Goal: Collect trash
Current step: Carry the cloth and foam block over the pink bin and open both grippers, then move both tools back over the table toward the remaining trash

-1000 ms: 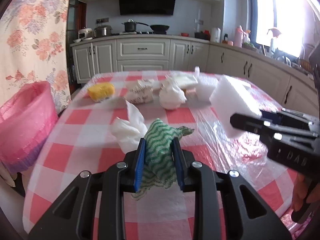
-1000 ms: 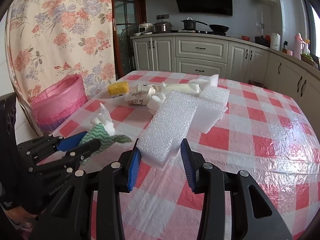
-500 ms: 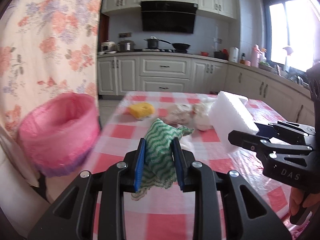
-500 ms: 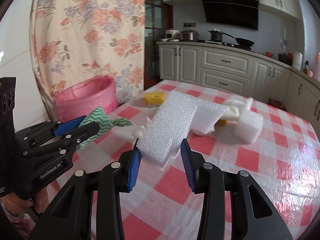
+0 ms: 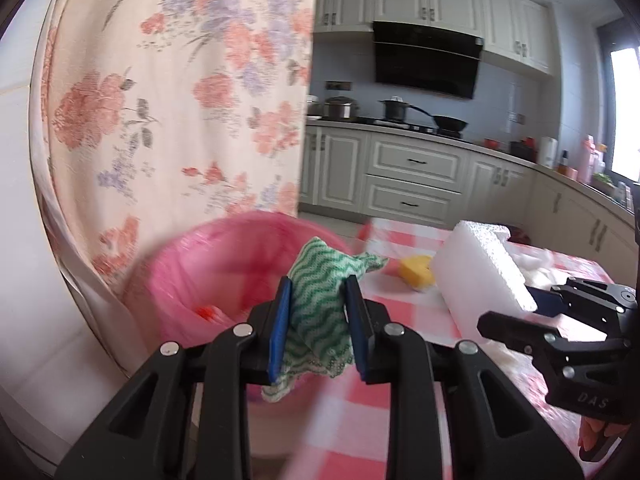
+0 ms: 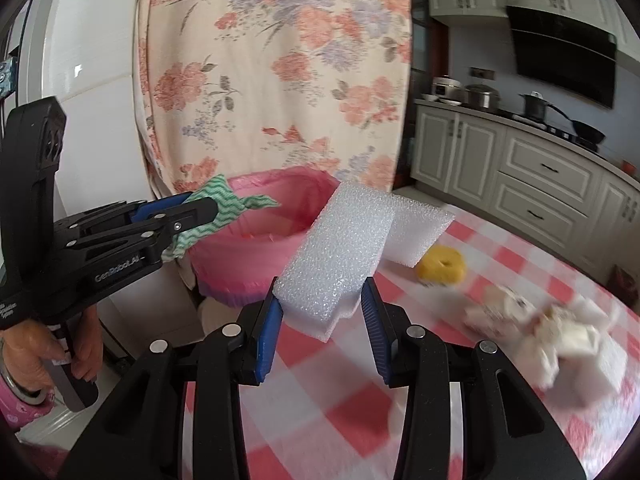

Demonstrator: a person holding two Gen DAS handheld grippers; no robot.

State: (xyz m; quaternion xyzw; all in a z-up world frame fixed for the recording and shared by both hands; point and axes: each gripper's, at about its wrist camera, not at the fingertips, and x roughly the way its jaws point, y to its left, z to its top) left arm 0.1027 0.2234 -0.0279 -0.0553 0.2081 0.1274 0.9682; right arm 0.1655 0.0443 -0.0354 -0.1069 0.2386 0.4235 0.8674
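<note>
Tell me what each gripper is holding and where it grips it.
Left gripper pinches the green wavy cloth around its bunched middle. Right gripper clamps the white foam block by its near end.

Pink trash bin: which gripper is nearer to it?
Left. The left gripper, holding the green cloth, is at the pink trash bin; the right gripper is over the table.

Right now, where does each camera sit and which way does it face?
Left wrist: on the left tool, facing the pink bin; its fingers clamp the green cloth; the right tool shows.
Right wrist: on the right tool, over the checked table facing the bin; it clamps white foam; the left hand shows.
Shared: bin, cloth, foam, yellow sponge.
</note>
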